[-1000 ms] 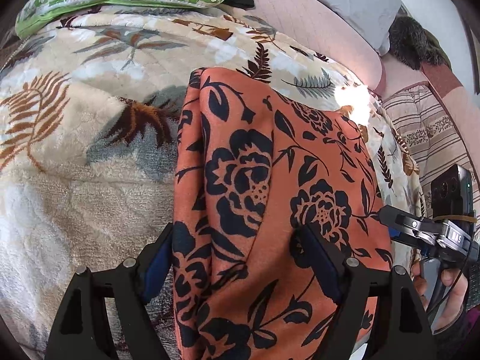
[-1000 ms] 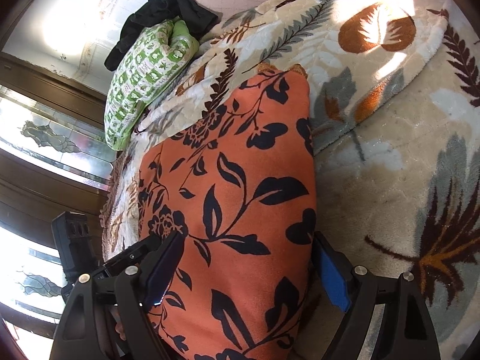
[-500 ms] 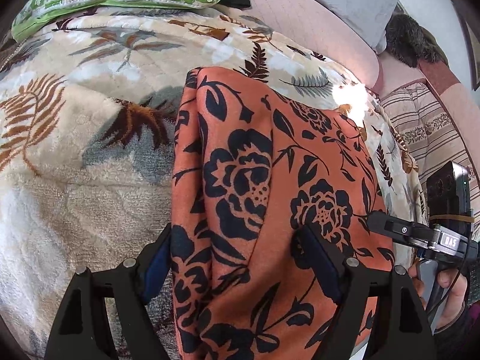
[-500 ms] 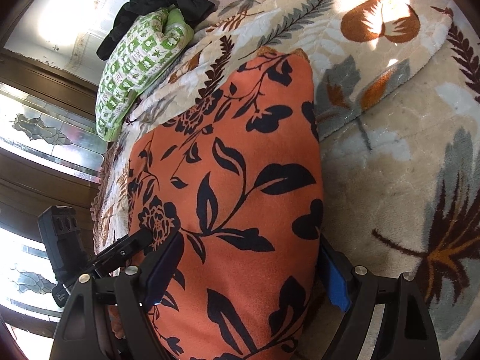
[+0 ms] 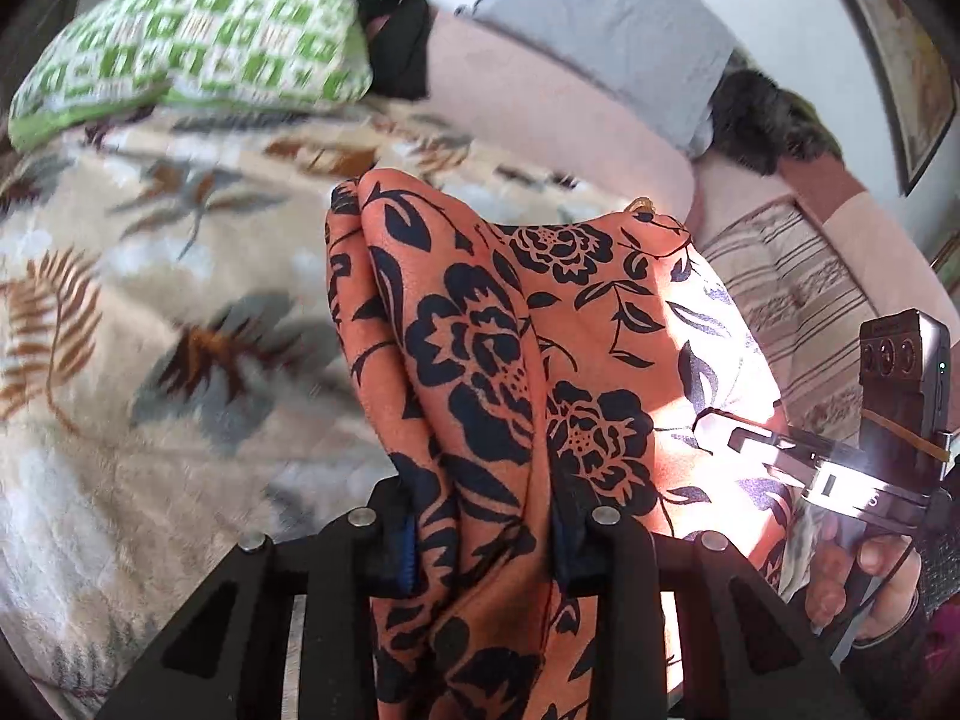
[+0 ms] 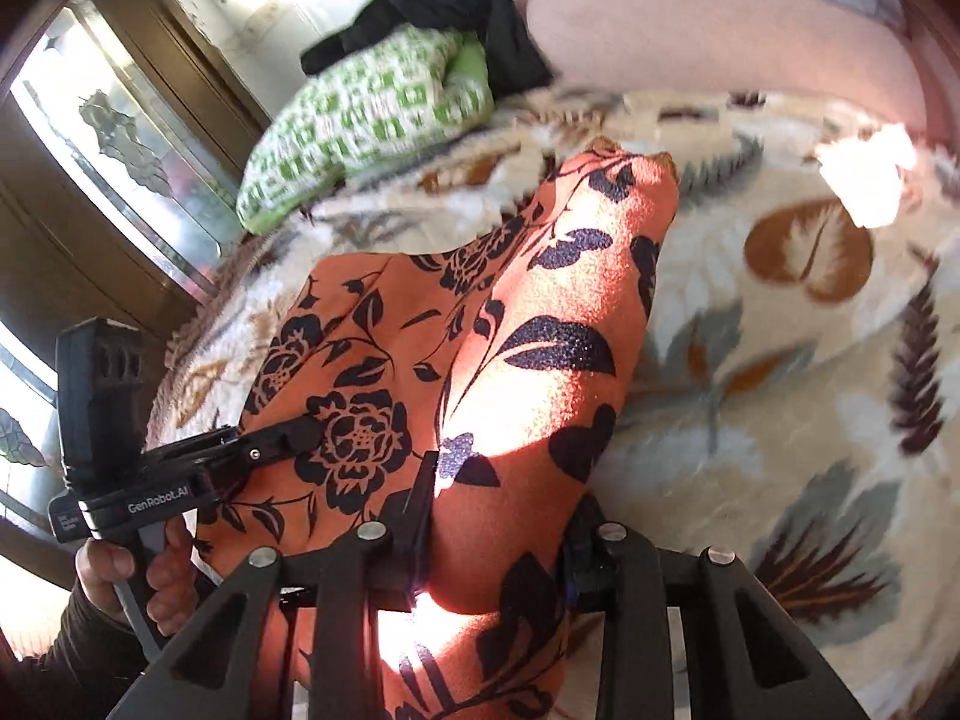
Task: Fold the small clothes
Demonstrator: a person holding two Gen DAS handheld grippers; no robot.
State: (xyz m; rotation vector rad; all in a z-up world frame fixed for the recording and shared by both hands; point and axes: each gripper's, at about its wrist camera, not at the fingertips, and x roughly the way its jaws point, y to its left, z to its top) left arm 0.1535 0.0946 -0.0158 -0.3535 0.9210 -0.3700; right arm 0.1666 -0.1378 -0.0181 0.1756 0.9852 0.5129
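Note:
An orange garment with a dark floral print [image 5: 540, 372] lies on a leaf-patterned fleece blanket [image 5: 150, 330] on a bed. Its near edge is raised off the blanket and bunched. My left gripper [image 5: 483, 531] is shut on the garment's near left part, the cloth pinched between its pads. My right gripper [image 6: 498, 531] is shut on the near right part of the same garment [image 6: 510, 360]. Each gripper shows in the other's view: the right one [image 5: 708, 423] at the right edge, the left one [image 6: 300, 435] at the left.
A green-and-white checked pillow [image 5: 198, 60] with dark clothing [image 5: 396, 30] on it lies at the head of the bed. A pink headboard [image 6: 720, 54], a grey pillow [image 5: 606, 42] and striped bedding [image 5: 798, 282] lie beyond. A window [image 6: 102, 138] is to the left.
Both grippers have closed on the garment's near edge and lifted it, so the flat cloth is now gathered into folds. Both views have tilted up toward the head of the bed.

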